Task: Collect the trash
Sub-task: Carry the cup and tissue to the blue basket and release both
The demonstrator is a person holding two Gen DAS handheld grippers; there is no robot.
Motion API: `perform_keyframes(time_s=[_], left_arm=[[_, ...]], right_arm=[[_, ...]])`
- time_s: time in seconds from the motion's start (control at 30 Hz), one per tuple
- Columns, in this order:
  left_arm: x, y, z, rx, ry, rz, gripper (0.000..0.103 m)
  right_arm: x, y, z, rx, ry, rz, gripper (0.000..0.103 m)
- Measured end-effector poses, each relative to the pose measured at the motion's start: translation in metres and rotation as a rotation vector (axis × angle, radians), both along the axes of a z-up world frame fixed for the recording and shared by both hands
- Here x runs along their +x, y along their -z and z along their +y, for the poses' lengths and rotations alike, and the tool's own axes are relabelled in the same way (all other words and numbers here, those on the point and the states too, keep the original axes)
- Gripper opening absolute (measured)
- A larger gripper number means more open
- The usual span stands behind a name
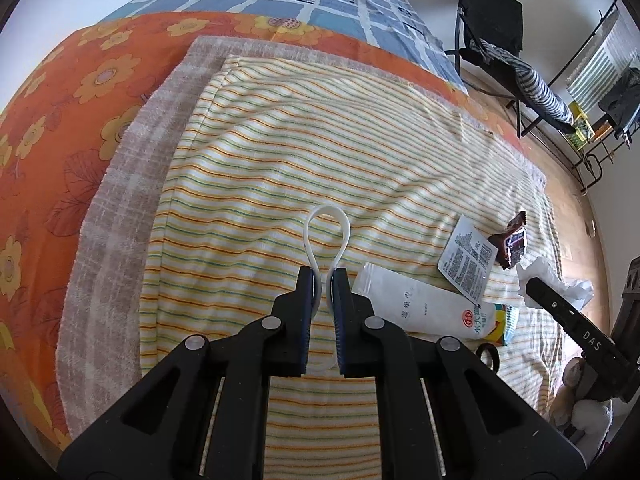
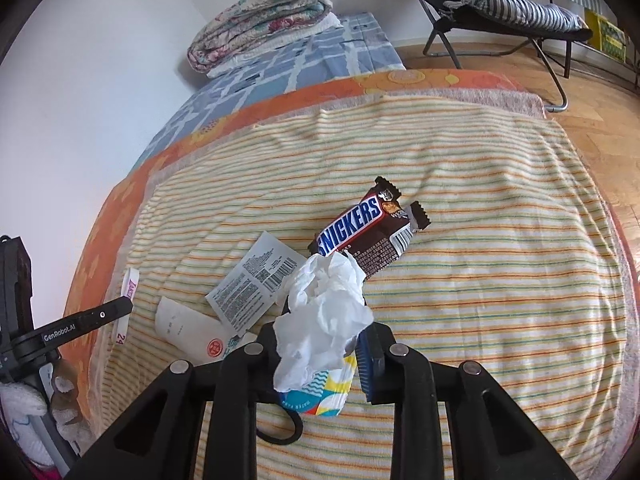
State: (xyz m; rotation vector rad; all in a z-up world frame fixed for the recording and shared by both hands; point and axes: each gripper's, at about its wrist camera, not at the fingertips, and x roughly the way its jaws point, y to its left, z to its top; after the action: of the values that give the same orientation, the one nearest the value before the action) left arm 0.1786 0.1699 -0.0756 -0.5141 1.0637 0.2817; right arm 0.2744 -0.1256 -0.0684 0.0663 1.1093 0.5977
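Observation:
My left gripper is shut on a white looped band, whose loop sticks out past the fingertips above the striped towel. Lifted off the towel, the crumpled white tissue sits with my right gripper shut on it and hides the fingertips. A Snickers wrapper lies just beyond the tissue. Left of it lie a white barcode sachet and a white packet with a red logo. A colourful packet and a black hair tie rest under the right gripper.
The towel covers a bed with an orange floral sheet and a blue checked cover. A folded quilt lies at the bed's far end. A black folding chair stands on the wooden floor to the right.

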Motion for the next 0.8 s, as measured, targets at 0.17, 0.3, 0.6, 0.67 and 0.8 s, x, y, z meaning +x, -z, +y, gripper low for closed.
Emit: perform_keyframes(time_s=[0.17, 0.3, 0.6, 0.67, 0.8], left_arm=[[-0.01, -0.013, -0.005, -0.007, 0.017, -0.023, 0.008], [-0.02, -0.023, -0.013, -0.008, 0.044, -0.04, 0.008], [-0.056, -0.045, -0.037, -0.002, 0.112, -0.074, 0.008], [-0.065, -0.05, -0.043, -0.002, 0.125, -0.083, 0.008], [-0.08, -0.057, -0.056, -0.004, 0.151, -0.095, 0.008]], right_arm=[[-0.013, -0.012, -0.007, 0.008, -0.024, -0.014, 0.025], [-0.027, -0.022, -0.012, -0.002, -0.052, -0.036, 0.025], [-0.069, -0.048, -0.026, -0.011, -0.114, -0.087, 0.025], [-0.082, -0.054, -0.029, -0.015, -0.135, -0.102, 0.026], [-0.105, -0.062, -0.035, -0.016, -0.165, -0.115, 0.026]])
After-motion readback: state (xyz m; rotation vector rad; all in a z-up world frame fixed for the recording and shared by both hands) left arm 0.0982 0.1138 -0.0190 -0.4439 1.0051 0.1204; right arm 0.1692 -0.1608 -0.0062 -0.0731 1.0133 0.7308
